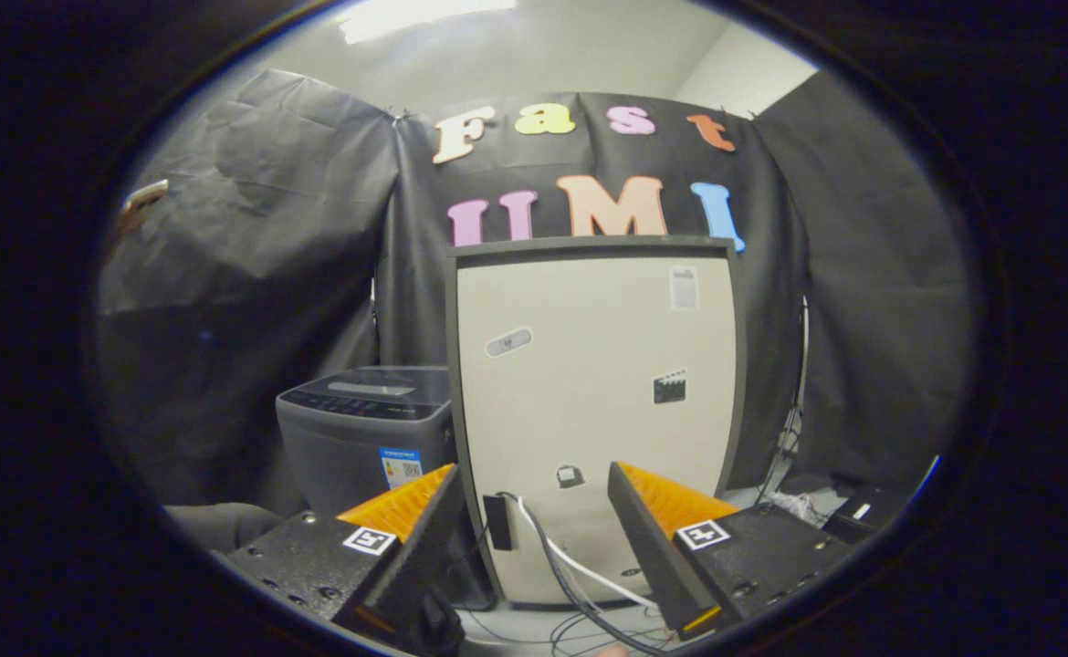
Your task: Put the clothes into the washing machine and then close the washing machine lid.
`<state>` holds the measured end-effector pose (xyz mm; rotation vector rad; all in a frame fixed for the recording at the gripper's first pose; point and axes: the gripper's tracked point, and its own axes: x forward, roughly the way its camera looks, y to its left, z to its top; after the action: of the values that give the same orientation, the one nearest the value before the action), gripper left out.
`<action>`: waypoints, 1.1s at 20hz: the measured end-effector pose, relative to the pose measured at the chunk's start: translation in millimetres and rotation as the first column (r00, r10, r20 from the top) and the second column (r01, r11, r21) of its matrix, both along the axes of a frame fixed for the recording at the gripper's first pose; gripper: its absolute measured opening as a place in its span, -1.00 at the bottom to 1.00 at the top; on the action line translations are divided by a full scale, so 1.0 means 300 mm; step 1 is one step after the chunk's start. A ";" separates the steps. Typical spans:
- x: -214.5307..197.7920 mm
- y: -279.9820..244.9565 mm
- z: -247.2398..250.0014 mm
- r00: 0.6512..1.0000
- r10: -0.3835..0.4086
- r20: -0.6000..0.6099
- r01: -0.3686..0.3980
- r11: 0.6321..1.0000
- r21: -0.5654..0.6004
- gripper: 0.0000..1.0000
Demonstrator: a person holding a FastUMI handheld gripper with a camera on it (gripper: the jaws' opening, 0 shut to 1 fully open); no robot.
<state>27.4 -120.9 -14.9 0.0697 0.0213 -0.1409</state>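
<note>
gripper view: looking forward along the two fingers toward the back of the booth, everything sitting upright.
gripper (534, 511): jaws standing wide apart, nothing between them, no finger pressing on anything.
fingers (406, 506): both are hanging in the air well short of the appliances, one on each side of the cabinet's lower part.
washing machine (365, 433): a dark grey top-loader standing beyond the left finger, on the floor, just beside the tall cabinet and partly hidden behind its left edge.
lid (374, 388): lying flat on top of the machine, looking closed, with a control strip running along its front.
label on the machine (401, 467): a small blue and white sticker showing on the front face, right above the left finger.
tall cabinet (593, 401): a pale panel with a dark frame, standing straight ahead beyond the gap between the fingers, a few small stickers dotted over it.
cables (570, 570): a white one and dark ones are trailing down from the cabinet's lower part and curling over the floor between the fingers.
clothes: cannot tell where they are from this angle.
</note>
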 end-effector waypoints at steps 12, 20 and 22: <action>-0.003 -0.004 -0.006 1.000 -0.002 -0.015 0.002 1.000 -0.001 0.92; 0.003 -0.029 -0.023 1.000 0.000 -0.016 0.000 1.000 -0.002 0.93; 0.003 -0.030 -0.026 1.000 -0.001 -0.018 0.001 1.000 -0.001 0.92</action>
<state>28.2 -129.8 -22.6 0.0678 0.0397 -0.1421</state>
